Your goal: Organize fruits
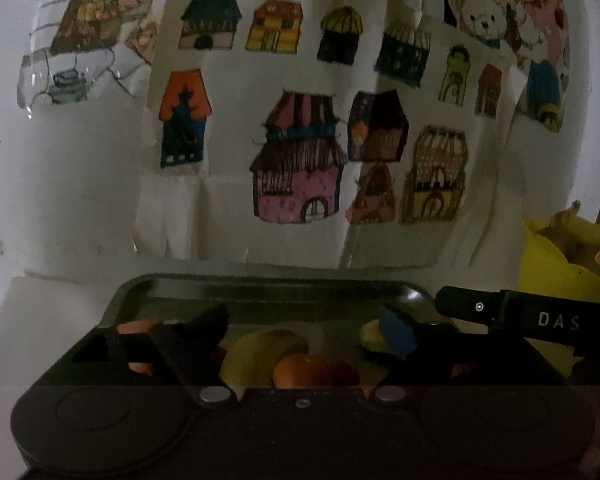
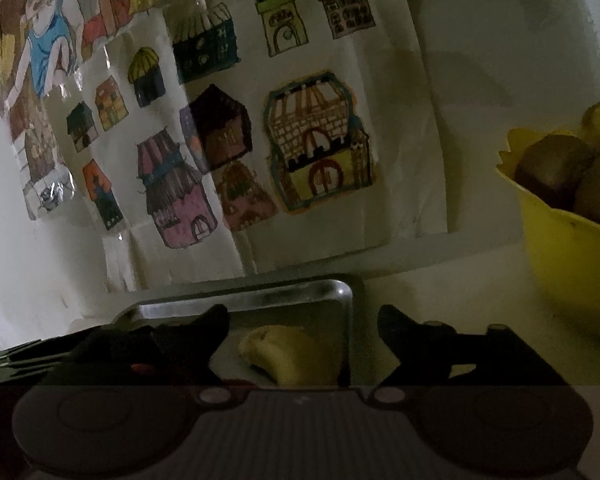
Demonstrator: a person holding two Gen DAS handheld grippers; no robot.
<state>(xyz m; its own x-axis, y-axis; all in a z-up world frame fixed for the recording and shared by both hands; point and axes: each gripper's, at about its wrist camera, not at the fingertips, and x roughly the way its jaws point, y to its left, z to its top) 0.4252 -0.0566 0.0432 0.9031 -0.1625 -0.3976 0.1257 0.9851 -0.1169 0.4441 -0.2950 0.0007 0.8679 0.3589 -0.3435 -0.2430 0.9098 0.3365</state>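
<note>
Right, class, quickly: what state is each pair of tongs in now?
Left tongs: open, holding nothing, above the tray.
Right tongs: open, holding nothing.

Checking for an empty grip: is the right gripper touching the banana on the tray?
Apart. Right wrist view shows banana lying between the open right gripper fingers, tray visible either side.

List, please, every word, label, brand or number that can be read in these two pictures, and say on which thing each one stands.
"DAS": white letters on the black bar entering from the right in the left wrist view; the bar runs out of frame, so the word may go on.

Sticker on a fruit in the yellow bowl: too small and blurred to read.

House drawings on the wall: pictures only, no readable text.

Right wrist view: nothing readable.
</note>
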